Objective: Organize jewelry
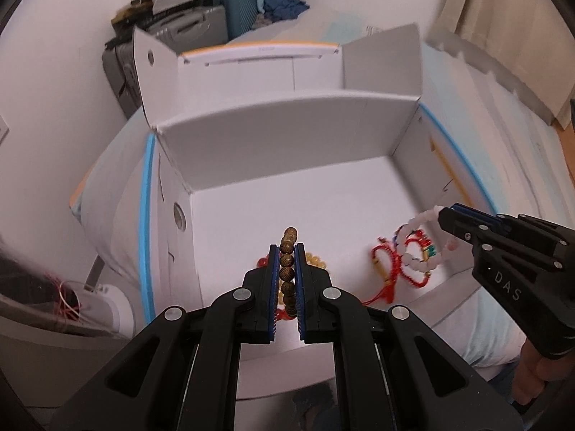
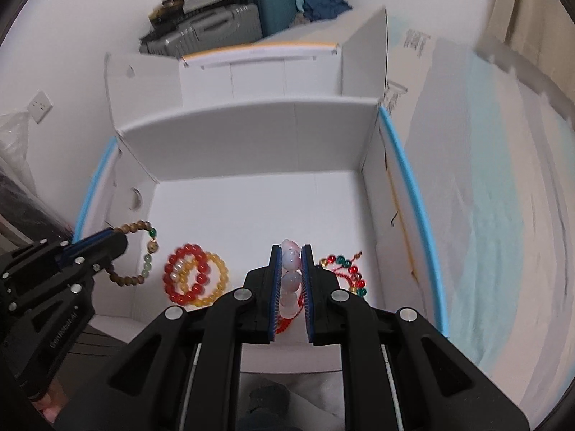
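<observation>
1. My left gripper (image 1: 287, 251) clamps the wooden bracelet (image 2: 138, 251) above the box's (image 1: 287, 133) near-left corner.
2. My right gripper (image 2: 291, 251) pinches the pink bracelet (image 2: 290, 269) over the near-right corner.
3. Risk: dropped, either could tangle with the red cords (image 1: 391, 262) or bead rings (image 2: 196, 274).

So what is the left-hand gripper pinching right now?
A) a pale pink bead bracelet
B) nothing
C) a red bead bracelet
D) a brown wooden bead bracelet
D: the left gripper is shut on the brown bracelet, seen again in the right wrist view; the pink bracelet is in the right gripper, and the red bracelet lies in the box.
</observation>
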`<state>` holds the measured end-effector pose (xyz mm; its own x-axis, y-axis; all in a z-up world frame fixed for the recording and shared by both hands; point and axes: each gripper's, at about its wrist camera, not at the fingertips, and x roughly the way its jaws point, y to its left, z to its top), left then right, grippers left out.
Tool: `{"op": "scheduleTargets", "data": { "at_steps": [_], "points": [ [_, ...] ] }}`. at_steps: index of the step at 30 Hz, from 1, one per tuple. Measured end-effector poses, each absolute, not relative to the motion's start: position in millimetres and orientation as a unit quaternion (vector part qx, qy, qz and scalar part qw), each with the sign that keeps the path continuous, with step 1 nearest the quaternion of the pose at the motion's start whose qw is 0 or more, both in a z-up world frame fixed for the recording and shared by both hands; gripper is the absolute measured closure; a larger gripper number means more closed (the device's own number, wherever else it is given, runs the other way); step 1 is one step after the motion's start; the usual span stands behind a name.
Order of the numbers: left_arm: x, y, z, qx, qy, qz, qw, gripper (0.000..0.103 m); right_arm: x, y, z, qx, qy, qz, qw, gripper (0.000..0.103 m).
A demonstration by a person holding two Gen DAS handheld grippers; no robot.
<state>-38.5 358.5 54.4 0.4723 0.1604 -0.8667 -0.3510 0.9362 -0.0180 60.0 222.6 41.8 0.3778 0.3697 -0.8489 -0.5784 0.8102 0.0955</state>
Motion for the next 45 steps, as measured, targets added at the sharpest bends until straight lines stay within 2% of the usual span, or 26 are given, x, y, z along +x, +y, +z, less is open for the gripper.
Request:
{"op": "scheduleTargets", "data": {
  "at_steps": [9, 20, 21, 22, 23, 25, 26, 27, 28, 29, 31, 33, 37, 45],
  "points": [
    [-33, 368, 19, -0.105, 0.522, 0.155, 0.832, 0.096, 69, 227, 10, -0.114, 0.500, 0.276, 0.813, 0.093],
    [-28, 364, 20, -0.101, 0.519, 0.158, 0.834, 0.092, 69, 220, 13, -0.106, 0.495, 0.283, 0.814, 0.091],
    [-28, 363, 22, -0.101, 0.518, 0.160, 0.834, 0.087, 69, 218, 15, -0.104, 0.493, 0.285, 0.815, 0.089],
    [-30, 362, 25, -0.100, 0.514, 0.162, 0.837, 0.078, 67, 216, 19, -0.102, 0.489, 0.286, 0.818, 0.081],
    [-31, 361, 29, -0.102, 0.507, 0.164, 0.840, 0.073, 67, 213, 22, -0.098, 0.486, 0.285, 0.820, 0.069],
    [-36, 361, 38, -0.105, 0.494, 0.171, 0.846, 0.051, 63, 204, 32, -0.082, 0.473, 0.287, 0.829, 0.055],
    [-40, 360, 44, -0.106, 0.484, 0.175, 0.851, 0.046, 61, 199, 39, -0.075, 0.466, 0.290, 0.833, 0.050],
    [-43, 359, 49, -0.106, 0.477, 0.177, 0.854, 0.035, 59, 196, 43, -0.071, 0.460, 0.291, 0.836, 0.047],
    [-48, 356, 56, -0.105, 0.466, 0.181, 0.860, 0.025, 54, 190, 51, -0.066, 0.451, 0.292, 0.841, 0.039],
    [-52, 353, 61, -0.103, 0.457, 0.185, 0.864, 0.021, 50, 185, 56, -0.062, 0.443, 0.293, 0.845, 0.033],
    [-63, 347, 73, -0.100, 0.440, 0.190, 0.872, 0.011, 40, 176, 68, -0.058, 0.425, 0.297, 0.853, 0.028],
    [-75, 341, 84, -0.101, 0.423, 0.193, 0.880, 0.006, 26, 165, 81, -0.057, 0.405, 0.296, 0.863, 0.021],
    [-95, 328, 100, -0.098, 0.397, 0.194, 0.892, 0.006, 2, 147, 98, -0.054, 0.378, 0.298, 0.875, 0.009],
    [-132, 305, 105, -0.091, 0.376, 0.208, 0.899, 0.006, -43, 121, 107, -0.063, 0.352, 0.291, 0.888, 0.008]
  ]
}}
